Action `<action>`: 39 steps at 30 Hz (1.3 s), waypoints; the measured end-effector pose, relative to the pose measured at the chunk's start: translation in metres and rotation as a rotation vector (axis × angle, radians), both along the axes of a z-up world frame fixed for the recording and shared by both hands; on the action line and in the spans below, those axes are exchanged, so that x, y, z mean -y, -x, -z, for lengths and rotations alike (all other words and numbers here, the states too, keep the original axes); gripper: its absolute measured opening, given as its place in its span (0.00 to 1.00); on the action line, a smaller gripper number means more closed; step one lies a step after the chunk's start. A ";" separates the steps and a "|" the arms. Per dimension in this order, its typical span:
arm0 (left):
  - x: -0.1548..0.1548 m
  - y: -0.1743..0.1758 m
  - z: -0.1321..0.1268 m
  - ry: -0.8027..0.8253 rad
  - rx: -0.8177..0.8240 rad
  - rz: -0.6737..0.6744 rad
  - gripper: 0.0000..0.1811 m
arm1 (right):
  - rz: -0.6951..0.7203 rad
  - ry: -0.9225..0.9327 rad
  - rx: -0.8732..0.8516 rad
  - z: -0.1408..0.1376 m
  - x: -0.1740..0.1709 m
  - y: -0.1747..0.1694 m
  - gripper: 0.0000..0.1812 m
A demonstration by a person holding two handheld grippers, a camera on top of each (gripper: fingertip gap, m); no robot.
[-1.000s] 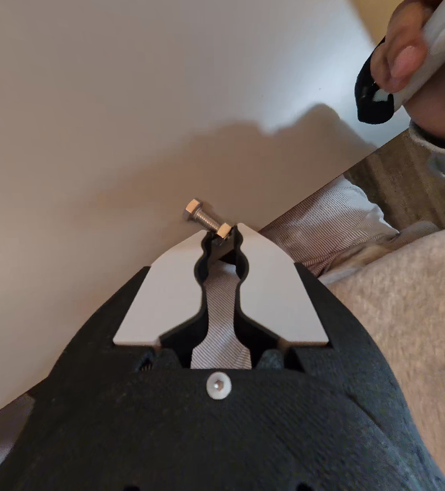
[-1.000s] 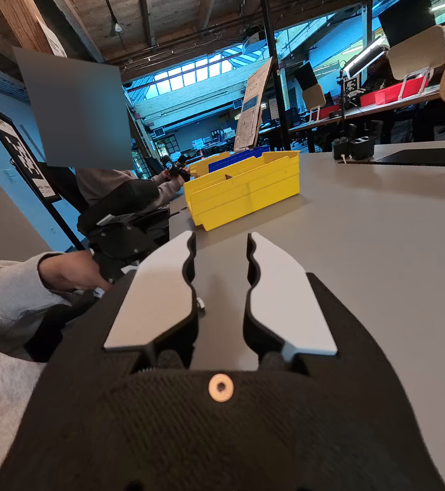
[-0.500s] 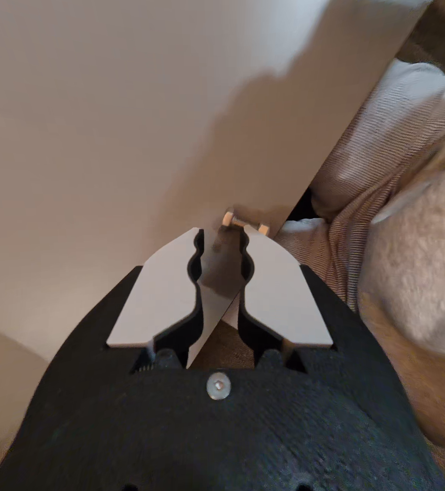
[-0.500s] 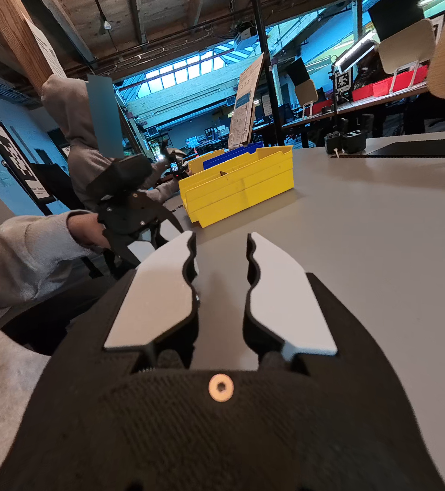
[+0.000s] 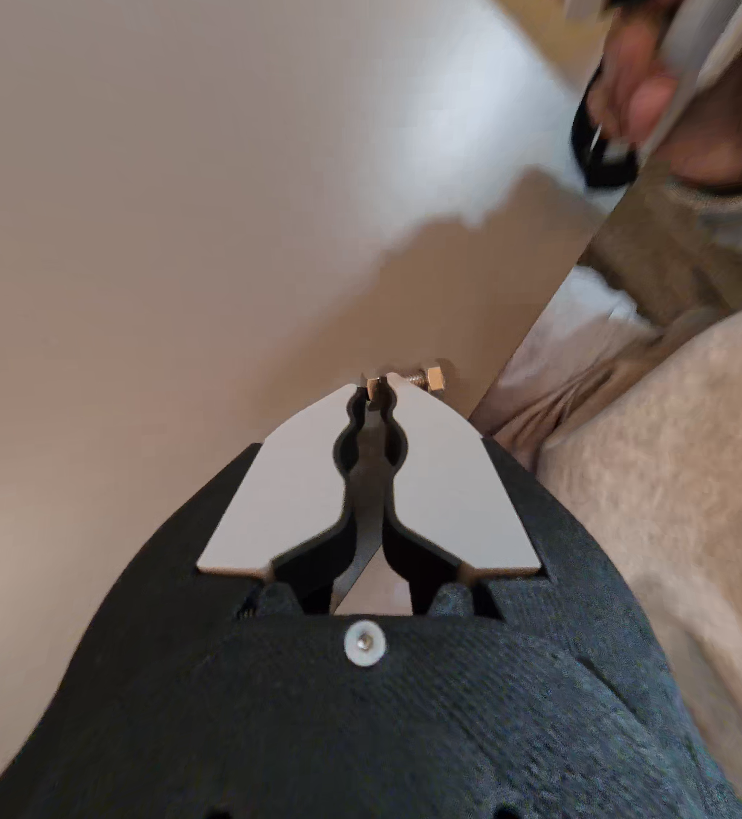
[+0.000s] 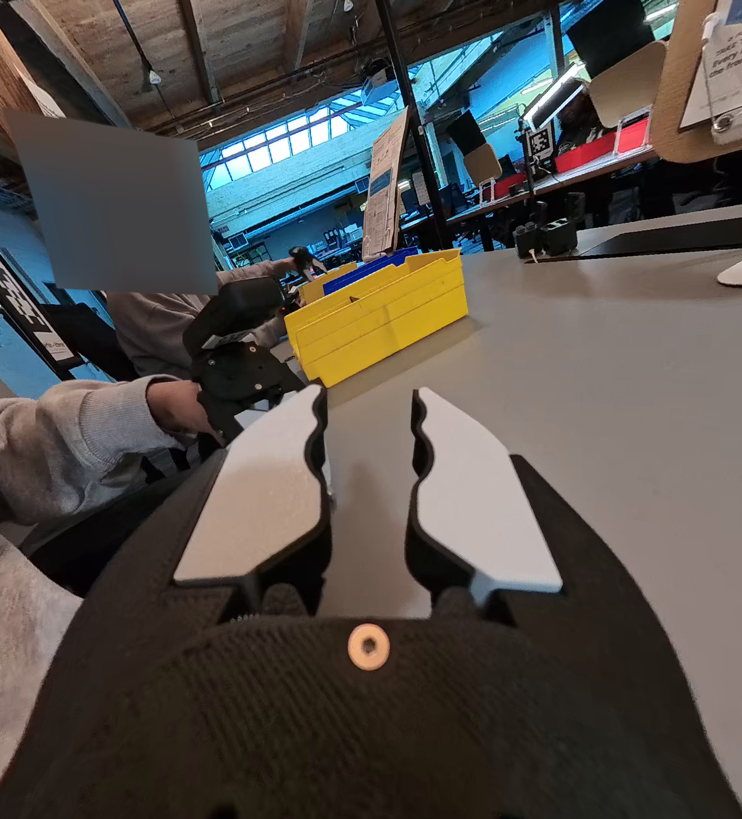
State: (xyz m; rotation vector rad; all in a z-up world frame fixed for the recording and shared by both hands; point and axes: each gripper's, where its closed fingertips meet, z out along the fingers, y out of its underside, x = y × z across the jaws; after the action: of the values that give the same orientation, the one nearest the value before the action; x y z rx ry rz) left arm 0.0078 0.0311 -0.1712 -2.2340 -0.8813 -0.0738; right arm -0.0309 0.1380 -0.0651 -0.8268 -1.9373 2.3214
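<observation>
Our left tongs are clenched on the bolt by its nut end, right at the worktop edge. Thin tip grip: it could twist loose and drop. Right tongs released, holding nothing.

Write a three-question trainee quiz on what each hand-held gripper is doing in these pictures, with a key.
1. True or false: the left hand-held gripper is shut on a bolt with a nut on it.
2. Multiple choice: the right hand-held gripper is A) shut on a bolt, B) open and empty over the grey table, C) inside the yellow bin.
3. Fill in: the bolt lies near the table's ____, beside the person's lap.

Key
1. True: the fingertips clamp one end; the hex end sticks out to the right.
2. B.
3. Edge.
</observation>
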 end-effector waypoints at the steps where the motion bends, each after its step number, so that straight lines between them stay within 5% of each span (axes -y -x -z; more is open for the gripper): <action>1: -0.003 0.005 -0.007 -0.076 0.016 -0.055 0.05 | 0.000 0.002 0.002 0.000 0.000 0.000 0.20; 7: -0.021 0.039 -0.065 -0.699 0.180 -0.369 0.04 | 0.011 -0.042 -0.050 0.001 0.001 -0.001 0.20; 15: -0.081 0.028 -0.102 -1.125 0.448 -0.309 0.04 | -0.024 -0.183 -0.227 0.005 0.015 -0.015 0.17; 24: -0.107 0.025 -0.104 -1.205 0.524 -0.259 0.04 | 0.030 -0.218 -0.326 -0.001 0.010 -0.015 0.10; 31: -0.096 0.026 -0.112 -1.304 0.350 -0.196 0.16 | 0.015 -0.250 -0.291 0.005 0.007 -0.010 0.10; 36: -0.098 0.018 -0.100 -1.111 0.180 -0.098 0.16 | -0.016 -0.175 -0.181 0.002 -0.002 -0.003 0.10; 39: -0.096 0.019 -0.100 -1.153 0.210 -0.106 0.15 | -0.087 -0.141 -0.150 0.000 -0.002 -0.007 0.09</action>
State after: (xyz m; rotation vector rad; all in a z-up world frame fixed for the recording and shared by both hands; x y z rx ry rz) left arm -0.0111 0.1268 -0.0710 -1.1079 -0.7632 -0.6090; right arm -0.0242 0.1402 -0.0653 -0.5518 -2.0806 2.1876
